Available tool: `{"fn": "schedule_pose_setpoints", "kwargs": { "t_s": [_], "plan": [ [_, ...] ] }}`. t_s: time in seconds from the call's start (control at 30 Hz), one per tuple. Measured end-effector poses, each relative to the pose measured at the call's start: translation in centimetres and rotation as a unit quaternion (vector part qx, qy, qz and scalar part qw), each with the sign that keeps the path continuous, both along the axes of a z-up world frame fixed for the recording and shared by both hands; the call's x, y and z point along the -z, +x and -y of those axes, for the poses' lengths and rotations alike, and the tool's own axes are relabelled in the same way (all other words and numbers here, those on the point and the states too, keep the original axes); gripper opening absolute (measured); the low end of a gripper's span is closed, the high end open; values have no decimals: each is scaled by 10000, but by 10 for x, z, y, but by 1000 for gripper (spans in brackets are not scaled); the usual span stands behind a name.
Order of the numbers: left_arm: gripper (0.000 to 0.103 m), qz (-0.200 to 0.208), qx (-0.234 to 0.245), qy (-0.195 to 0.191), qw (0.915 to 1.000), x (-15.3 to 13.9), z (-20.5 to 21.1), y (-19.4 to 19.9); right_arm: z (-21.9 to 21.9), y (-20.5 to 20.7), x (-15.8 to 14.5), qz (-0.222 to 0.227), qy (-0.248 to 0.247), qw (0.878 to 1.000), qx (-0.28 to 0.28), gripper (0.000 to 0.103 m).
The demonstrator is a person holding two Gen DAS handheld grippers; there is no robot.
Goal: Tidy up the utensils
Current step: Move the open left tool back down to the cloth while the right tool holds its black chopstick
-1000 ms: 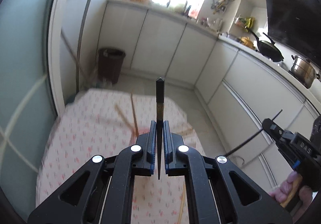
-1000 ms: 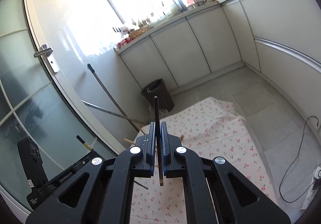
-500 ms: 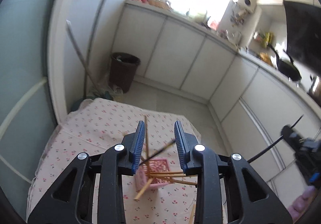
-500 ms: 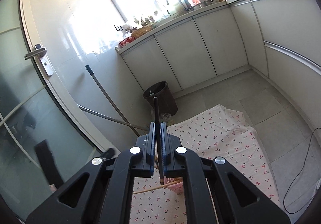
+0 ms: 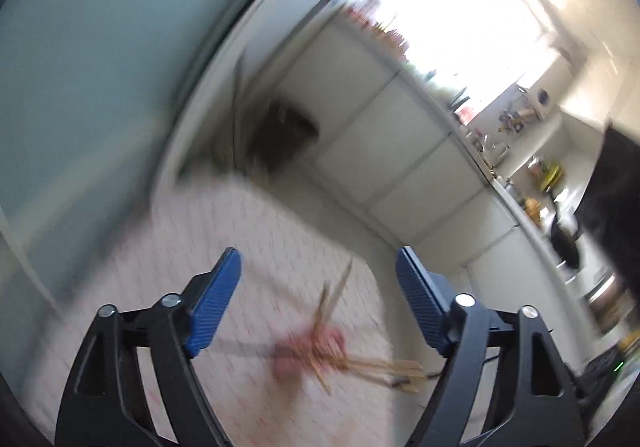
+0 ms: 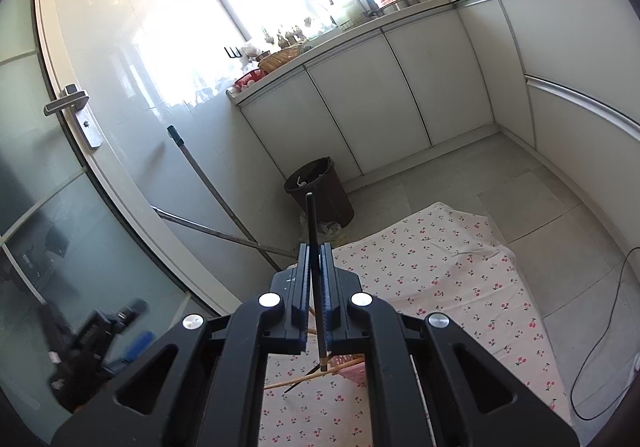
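My left gripper (image 5: 318, 283) is open and empty, its blue pads wide apart above the cherry-print cloth (image 5: 224, 231). Below it, blurred, a pink holder (image 5: 310, 353) has several wooden chopsticks (image 5: 384, 367) sticking out of it. My right gripper (image 6: 316, 259) is shut on a dark chopstick (image 6: 313, 223) that stands upright between the pads. Under the right gripper the pink holder (image 6: 352, 365) and some wooden chopsticks (image 6: 296, 379) show on the cloth. The left gripper (image 6: 100, 347) shows blurred at the lower left of the right wrist view.
A brown bin (image 6: 320, 191) stands on the floor beyond the cloth, by white cabinets (image 6: 372, 99). Mop handles (image 6: 212, 183) lean against the glass door (image 6: 44, 183). A black cable (image 6: 596, 335) lies on the floor at right.
My left gripper let go of its dark chopstick, opened wide and swung with a tilt, so its view is blurred. My right gripper still holds its chopstick and has shifted slightly.
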State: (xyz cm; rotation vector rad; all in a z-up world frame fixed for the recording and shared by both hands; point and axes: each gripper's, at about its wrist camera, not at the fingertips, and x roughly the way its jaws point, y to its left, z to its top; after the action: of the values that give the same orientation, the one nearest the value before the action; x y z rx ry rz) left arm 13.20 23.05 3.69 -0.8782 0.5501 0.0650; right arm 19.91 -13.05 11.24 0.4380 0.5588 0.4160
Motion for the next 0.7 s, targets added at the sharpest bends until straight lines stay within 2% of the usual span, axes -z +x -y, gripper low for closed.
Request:
{"fn": "schedule_pose_setpoints", "kwargs": {
  "t_s": [0.03, 0.07, 0.1, 0.17, 0.23, 0.27, 0.33, 0.37, 0.4, 0.43, 0.47, 0.5, 0.53, 0.63, 0.67, 0.7],
  "plan": [
    [79, -396, 102, -694, 9967, 33, -6, 3, 2, -3, 0, 9, 53, 10000, -7, 6],
    [79, -634, 127, -1043, 9924, 54, -9, 4, 4, -5, 1, 10, 112, 9999, -7, 6],
    [78, -1056, 175, -1606, 9812, 89, -9, 7, 7, -8, 3, 2, 172, 9999, -4, 6],
    [78, -1667, 247, -2501, 9534, 143, -6, 13, 13, -15, 10, -59, 307, 9995, -8, 6],
    [78, -2067, 242, -3319, 9201, 186, 0, 17, 18, -21, 19, -149, 381, 9992, -30, 6],
    [78, -2134, 168, -3408, 9154, 195, 0, 18, 20, -23, 22, -186, 396, 9990, -36, 6],
    [78, -2256, -216, -3041, 9253, 203, -6, 19, 22, -25, 27, -263, 423, 9987, -61, 8],
    [79, -2343, -488, -2697, 9327, 201, -12, 17, 23, -25, 28, -272, 421, 9987, -82, 8],
    [80, -2393, -622, -2485, 9365, 199, -16, 16, 23, -26, 28, -257, 409, 9988, -103, 8],
    [81, -2543, -832, -2058, 9413, 195, -21, 14, 24, -27, 28, -245, 412, 9988, -111, 8],
    [83, -2800, -1192, -1397, 9423, 189, -26, 12, 25, -28, 28, -242, 429, 9987, -117, 8],
    [85, -2920, -1455, -1022, 9397, 188, -30, 9, 26, -27, 28, -245, 476, 9985, -133, 8],
    [86, -3063, -1807, -616, 9326, 187, -34, 5, 27, -27, 28, -249, 516, 9983, -143, 8],
    [90, -3433, -2068, -159, 9160, 196, -34, 11, 31, -27, 27, -246, 612, 9977, -175, 8],
    [90, -3597, -1959, -72, 9122, 203, -32, 19, 31, -27, 26, -238, 624, 9976, -177, 8],
    [90, -3643, -1886, -84, 9119, 206, -30, 24, 32, -28, 26, -234, 631, 9976, -183, 8]
  ]
}}
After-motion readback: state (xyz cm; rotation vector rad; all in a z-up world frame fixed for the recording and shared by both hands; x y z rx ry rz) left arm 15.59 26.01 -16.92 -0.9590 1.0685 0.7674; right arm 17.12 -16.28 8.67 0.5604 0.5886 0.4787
